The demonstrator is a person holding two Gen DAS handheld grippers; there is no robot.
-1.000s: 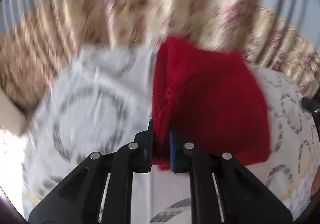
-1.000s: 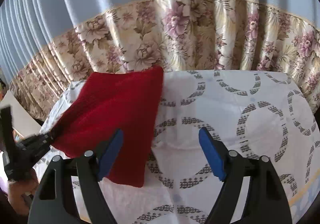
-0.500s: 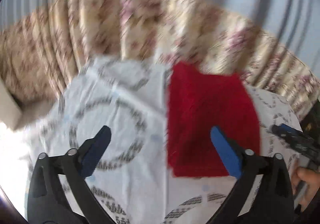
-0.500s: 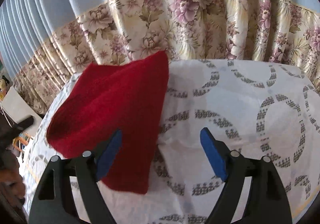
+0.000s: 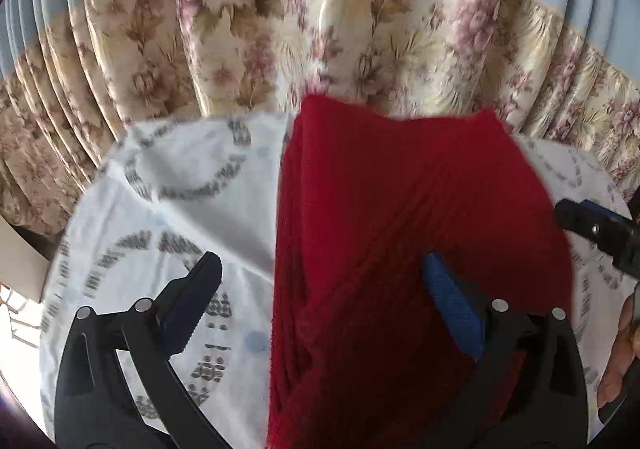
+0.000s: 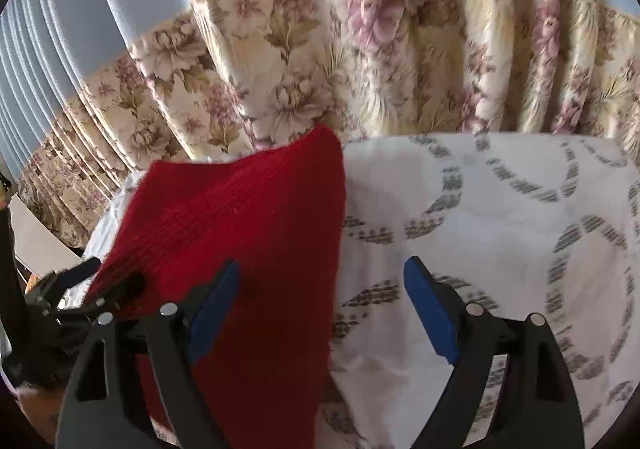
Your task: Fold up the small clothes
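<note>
Red knit garment [image 5: 400,209]; seemingly folded flat

No writing, label, brand or number can be read anywhere here. The cloth [image 6: 500,209] on the table bears only grey ring patterns, and the curtain [image 6: 360,61] behind it only printed flowers.

A home: floral curtain [image 6: 360,61] behind a table's patterned cloth [image 6: 500,209]

Curtains [image 6: 360,61] fill my view, daylight coming through.
Pale blue pleats above, floral band below, behind the ring-patterned tablecloth [image 6: 500,209].
</note>
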